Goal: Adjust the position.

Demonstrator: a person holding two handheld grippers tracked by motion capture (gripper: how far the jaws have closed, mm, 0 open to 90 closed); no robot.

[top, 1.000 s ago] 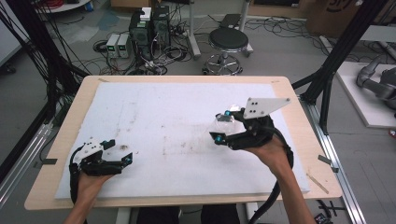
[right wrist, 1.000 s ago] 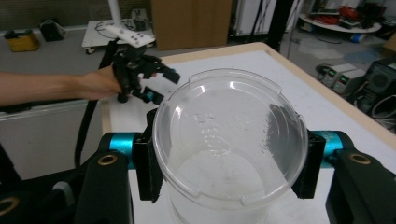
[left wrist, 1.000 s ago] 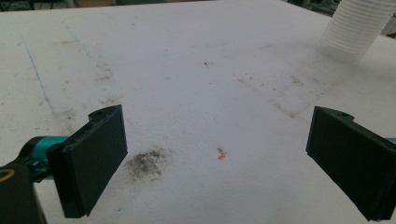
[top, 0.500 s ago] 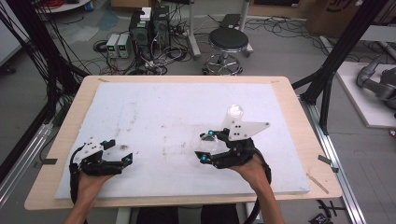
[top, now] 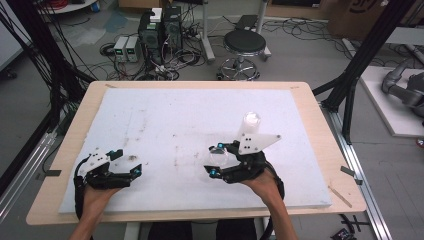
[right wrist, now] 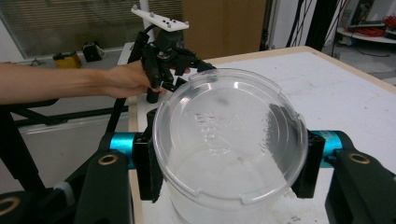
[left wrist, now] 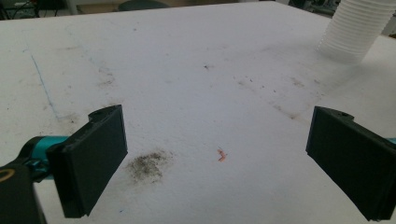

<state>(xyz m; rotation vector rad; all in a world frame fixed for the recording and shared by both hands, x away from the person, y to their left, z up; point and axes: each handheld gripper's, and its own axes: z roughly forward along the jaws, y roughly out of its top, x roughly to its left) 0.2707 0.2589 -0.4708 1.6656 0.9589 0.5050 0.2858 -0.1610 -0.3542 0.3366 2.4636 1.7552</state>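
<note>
My right gripper [top: 216,161] is shut on a clear plastic cup [top: 219,157], held just above the white foam board [top: 175,115] near its front middle. In the right gripper view the clear plastic cup [right wrist: 224,126] sits between the two black jaws with its round end facing the camera. A stack of white cups [top: 250,123] stands upright on the board just behind that hand; the same stack of cups [left wrist: 356,29] appears at the top right of the left gripper view. My left gripper [top: 127,162] rests at the front left, open, with nothing between its jaws.
The foam board covers a wooden table [top: 320,130]. Dark smudges [left wrist: 148,164] and a small orange speck [left wrist: 221,155] mark the board by the left gripper. A stool [top: 244,44], computers and cables are on the floor beyond the far edge.
My right gripper has moved left and toward the front edge with the clear cup, uncovering the stack of cups behind it. The left gripper has stayed put.
</note>
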